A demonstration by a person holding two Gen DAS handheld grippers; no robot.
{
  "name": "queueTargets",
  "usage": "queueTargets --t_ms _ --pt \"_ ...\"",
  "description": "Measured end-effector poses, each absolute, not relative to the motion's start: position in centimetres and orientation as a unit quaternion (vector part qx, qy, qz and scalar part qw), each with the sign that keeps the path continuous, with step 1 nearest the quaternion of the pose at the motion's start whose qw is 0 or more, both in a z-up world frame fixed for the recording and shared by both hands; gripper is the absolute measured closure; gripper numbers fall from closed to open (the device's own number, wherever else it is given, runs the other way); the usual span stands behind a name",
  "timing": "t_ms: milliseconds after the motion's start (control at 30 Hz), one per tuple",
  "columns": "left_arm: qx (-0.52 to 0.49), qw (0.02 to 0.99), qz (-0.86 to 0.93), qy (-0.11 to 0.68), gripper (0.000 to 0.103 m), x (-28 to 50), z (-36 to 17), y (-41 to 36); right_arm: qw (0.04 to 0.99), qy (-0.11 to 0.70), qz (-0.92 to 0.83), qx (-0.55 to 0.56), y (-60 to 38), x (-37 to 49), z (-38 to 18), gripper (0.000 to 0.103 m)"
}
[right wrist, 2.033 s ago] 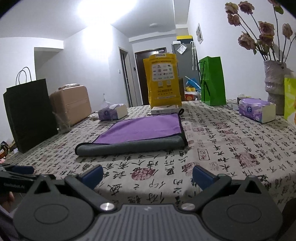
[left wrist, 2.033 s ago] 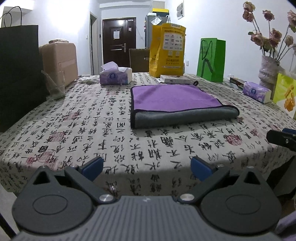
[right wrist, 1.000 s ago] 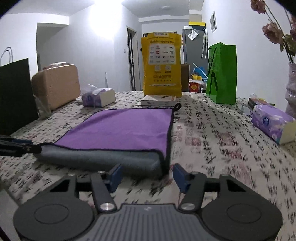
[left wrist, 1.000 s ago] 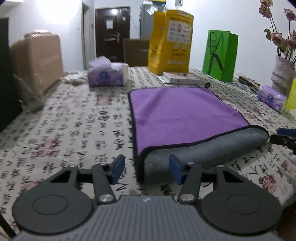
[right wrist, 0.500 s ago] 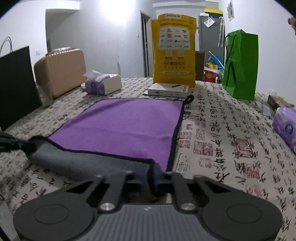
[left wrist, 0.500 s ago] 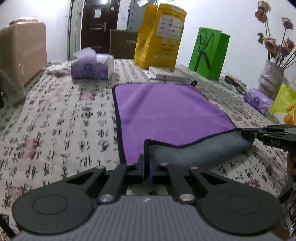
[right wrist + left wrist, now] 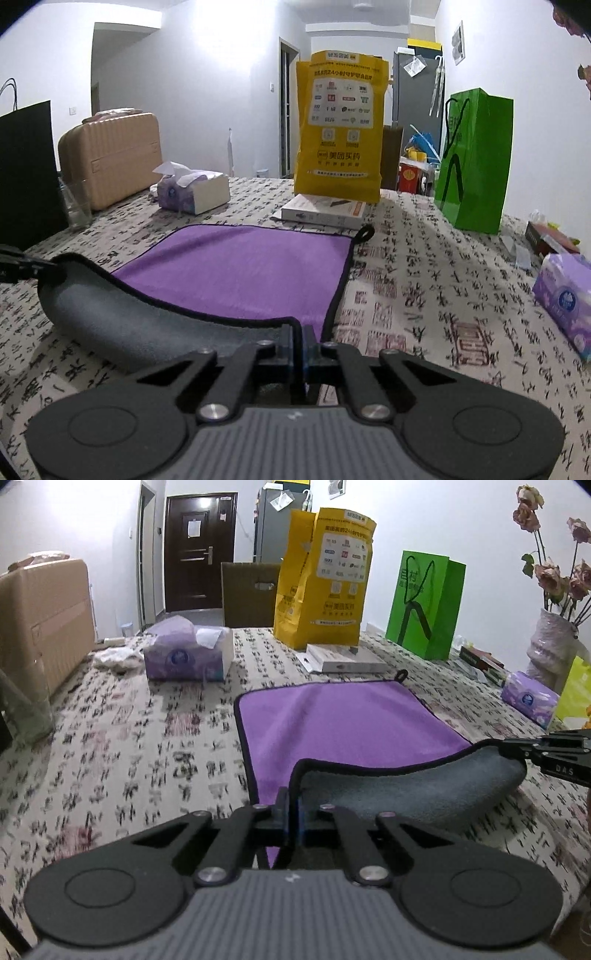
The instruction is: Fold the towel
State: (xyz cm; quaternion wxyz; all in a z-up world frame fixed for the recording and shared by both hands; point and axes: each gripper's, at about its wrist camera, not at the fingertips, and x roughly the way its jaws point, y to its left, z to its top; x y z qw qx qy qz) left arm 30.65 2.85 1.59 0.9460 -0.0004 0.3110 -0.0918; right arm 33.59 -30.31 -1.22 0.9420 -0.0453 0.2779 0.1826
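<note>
Left tool (image 7: 291, 812) and right tool (image 7: 301, 345) each pinched on a near corner of the towel (image 7: 347, 723), near edge lifted off the tabletop (image 7: 110, 738), grey underside showing. Likely risks: uneven carry skewing the fold, or a corner slipping (thick cloth, narrow bite). Tissue box (image 7: 188, 657) with a sheet poking out; contents of yellow bag (image 7: 325, 579) and green bag (image 7: 424, 602) unseen.

towel (image 7: 343, 720): plush cloth | tablecloth (image 7: 147, 746): matt printed fabric
</note>
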Motion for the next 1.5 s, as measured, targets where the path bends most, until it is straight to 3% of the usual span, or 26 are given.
queueTargets --t_ms 633,1500 --pt "0.017 0.951 -0.074 0.299 0.098 39.9 3.2 3.5 0.949 0.250 0.183 -0.055 -29.4 41.8 0.2 0.099" --pt "-0.011 0.941 -0.048 0.336 0.098 51.4 0.4 4.5 0.941 0.289 0.175 -0.025 -28.5 54.0 -1.9 0.100"
